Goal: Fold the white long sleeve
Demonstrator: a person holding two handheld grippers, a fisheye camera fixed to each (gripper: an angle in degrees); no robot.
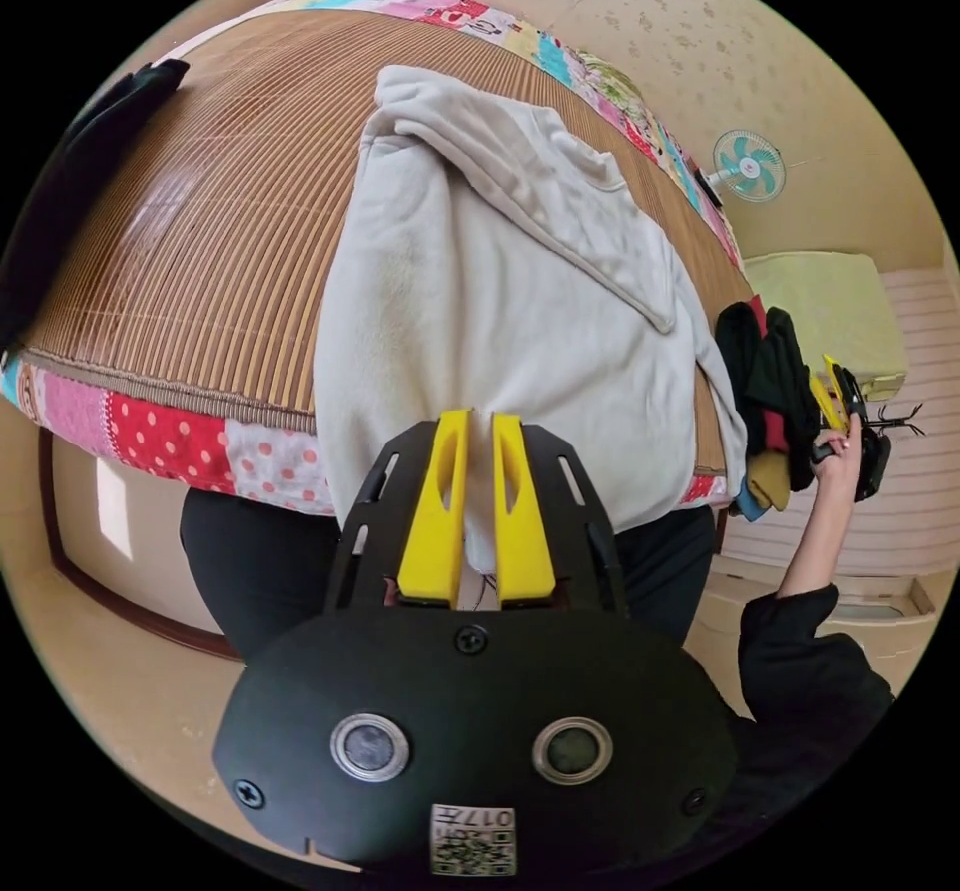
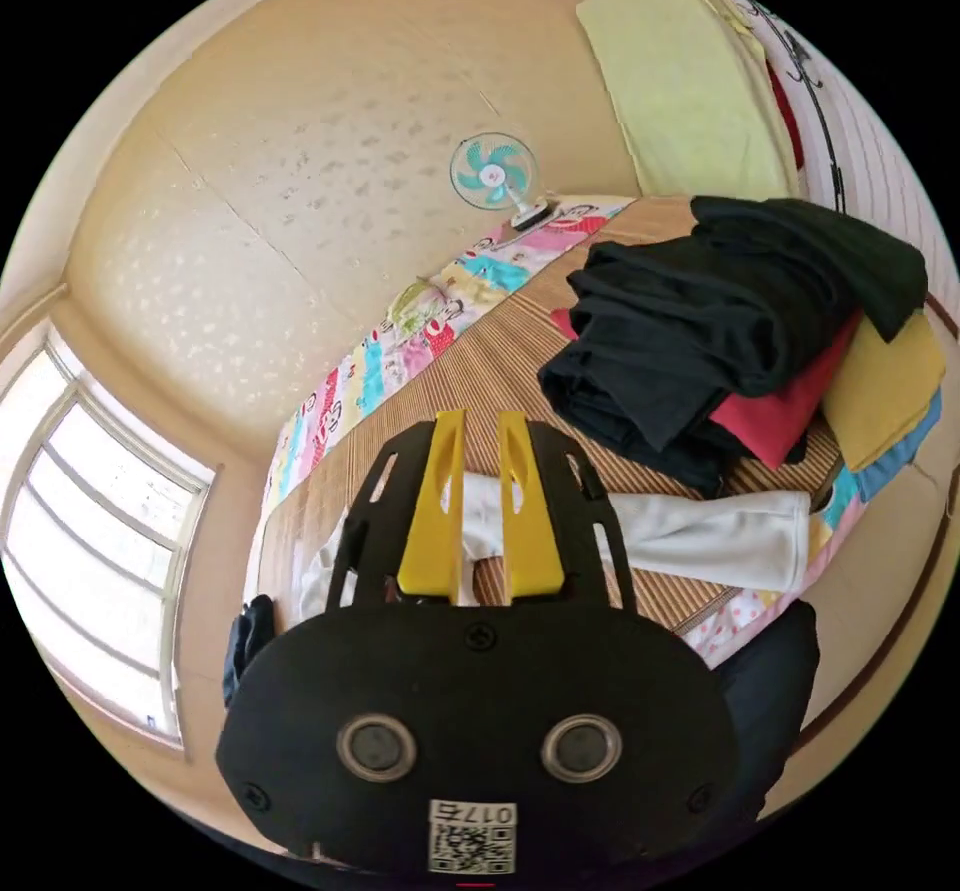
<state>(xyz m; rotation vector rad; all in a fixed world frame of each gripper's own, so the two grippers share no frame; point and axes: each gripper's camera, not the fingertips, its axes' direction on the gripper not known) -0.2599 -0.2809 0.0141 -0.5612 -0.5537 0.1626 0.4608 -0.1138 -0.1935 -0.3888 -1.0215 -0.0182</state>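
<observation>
Yellow jaws of the left gripper stand close together in the left gripper view, both pressing on the near hem of the white long sleeve, a strip of cloth pinched up between them. That garment lies spread on the woven bamboo mat covering the bed, its hem hanging over the near edge, one sleeve folded diagonally across the chest. A patchwork quilt shows beneath the mat along the bed's edge.

At the garment's far side sits a pile of folded clothes, black on top with red and mustard beneath. Just beside it a hand holds the right gripper aloft, clear of the cloth.

From the right gripper view, the right gripper has its jaws slightly parted with nothing between them; a white sleeve lies flat on the mat beyond them, next to the pile. A small teal fan stands at the bed's far edge against the beige wall. A window admits daylight at one side.
</observation>
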